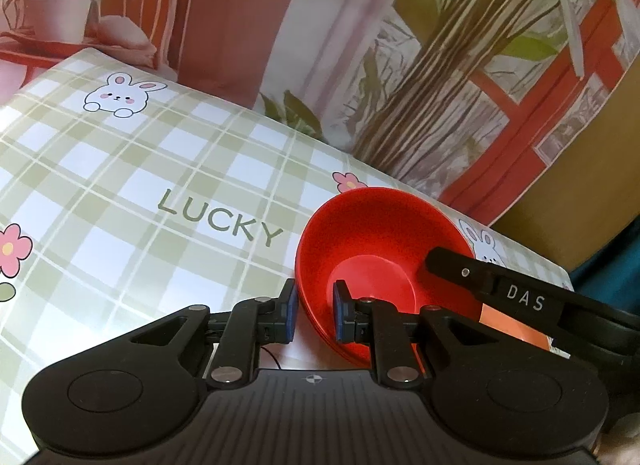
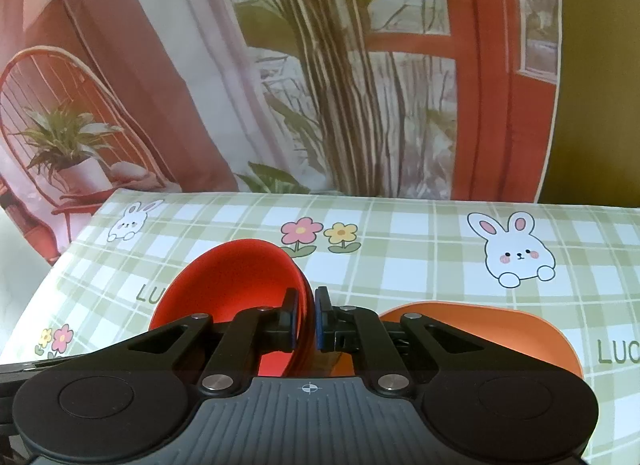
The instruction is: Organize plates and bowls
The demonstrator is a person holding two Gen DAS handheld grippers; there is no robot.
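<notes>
- My left gripper [image 1: 314,311], black with blue pads, is clamped on the near rim of the glossy red plastic bowl [image 1: 376,249]; one finger sits inside, one outside.
- My right gripper [image 2: 307,319] pinches the same bowl's opposite rim, jaws nearly together.
- The red bowl stands tilted between both grippers, above the green plaid bunny-print tablecloth [image 1: 132,193].
- A flat orange plastic plate [image 2: 480,329] lies on the cloth just beside the bowl, under my right gripper.
</notes>
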